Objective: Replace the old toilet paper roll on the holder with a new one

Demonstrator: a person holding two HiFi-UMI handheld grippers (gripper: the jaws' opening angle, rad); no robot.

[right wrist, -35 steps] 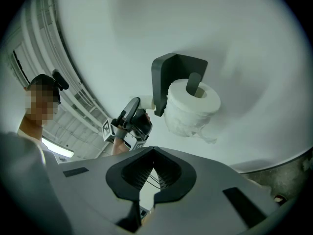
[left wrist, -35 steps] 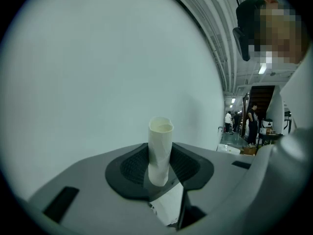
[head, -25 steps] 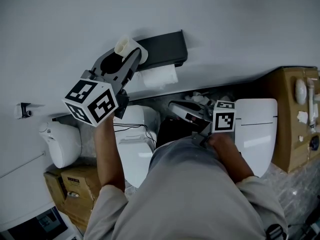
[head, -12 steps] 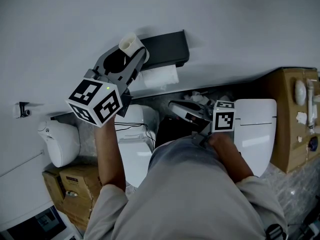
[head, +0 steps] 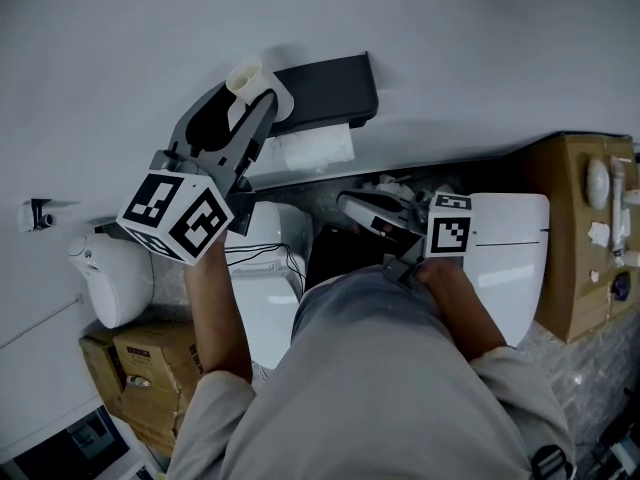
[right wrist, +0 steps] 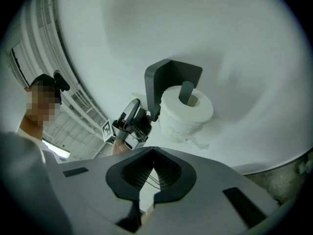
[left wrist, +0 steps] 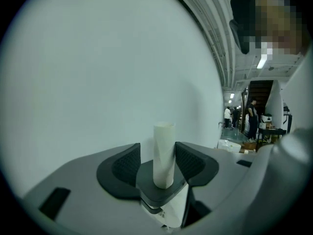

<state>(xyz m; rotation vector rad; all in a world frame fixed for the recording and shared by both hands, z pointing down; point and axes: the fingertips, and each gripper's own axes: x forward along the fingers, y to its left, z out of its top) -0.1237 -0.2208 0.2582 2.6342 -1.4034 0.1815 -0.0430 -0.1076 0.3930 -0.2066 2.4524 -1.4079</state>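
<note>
**A:** Where is the new paper?

**B:** The toilet roll (right wrist: 188, 112) is on the holder (right wrist: 168, 75). It is threaded on the holder's arm under the black top plate, which is fixed to the wall (head: 450, 38). A loose tail of paper hangs below it.

**A:** And the old one?

**B:** Only a bare cardboard tube (left wrist: 164, 138) is left of it. It stands upright between the jaws of the left gripper (head: 248, 98), which is raised at the holder's left end in the head view, close to the wall.

**A:** Is the tube clamped?

**B:** No. Those jaws have just been opening and now stand wide. A gap shows between the tube and one pad. The tube is right against the other pad, though I cannot tell whether they touch. The tube's lower end rests on the dark base between the jaws.

**A:** What about the other hand?

**B:** The right gripper (head: 350, 206) is held low in front of the person's body, just beside a white toilet lid (head: 510, 258). It is tilted up towards the holder. Its jaws are closed tip to tip, with nothing between them.
</note>
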